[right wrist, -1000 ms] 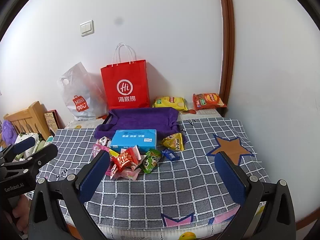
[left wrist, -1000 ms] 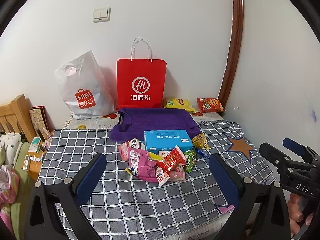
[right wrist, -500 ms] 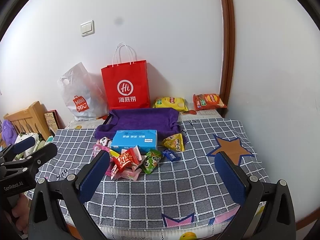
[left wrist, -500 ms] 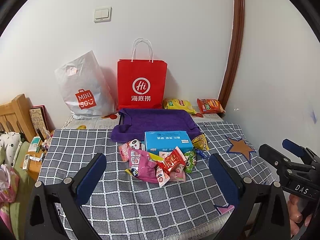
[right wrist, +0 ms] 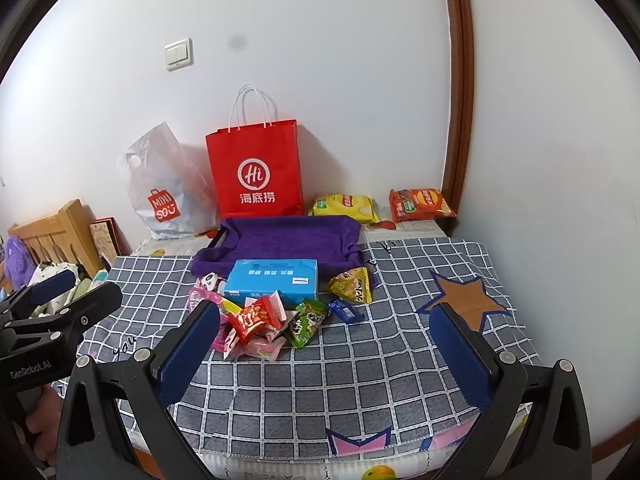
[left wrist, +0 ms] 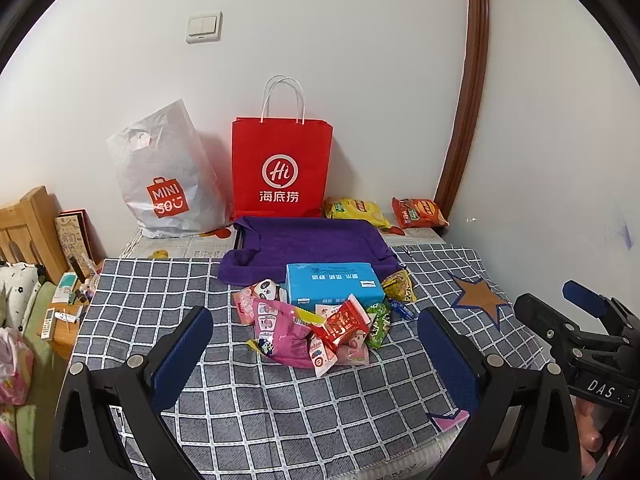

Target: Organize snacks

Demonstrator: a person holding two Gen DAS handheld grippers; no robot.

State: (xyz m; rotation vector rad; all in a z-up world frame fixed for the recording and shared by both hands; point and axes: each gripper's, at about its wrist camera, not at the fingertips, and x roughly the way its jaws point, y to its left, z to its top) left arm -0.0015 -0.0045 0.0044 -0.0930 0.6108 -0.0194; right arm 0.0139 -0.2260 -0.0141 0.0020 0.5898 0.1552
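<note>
Straight ahead at twelve o'clock from the open, empty left hand-held gripper [left wrist: 316, 336] lies the crinkly snack-packet heap [left wrist: 320, 328]; the open right hand-held gripper [right wrist: 326, 338] sees it at eleven.

Two handheld tongs are held side by side at about the same height, both pointing forward. The left tongs [left wrist: 314, 354] are spread wide, their two blue-padded fingers [left wrist: 182, 356] far apart with nothing between them. The right tongs [right wrist: 324, 354] are spread just as wide and also grip nothing, the blue pads [right wrist: 460, 358] facing each other across the gap. Each is seen from the other's camera as a black frame with blue tips. Below each frame, part of the person's hand [left wrist: 592, 428] wraps the handle, fingers curled around it.
</note>
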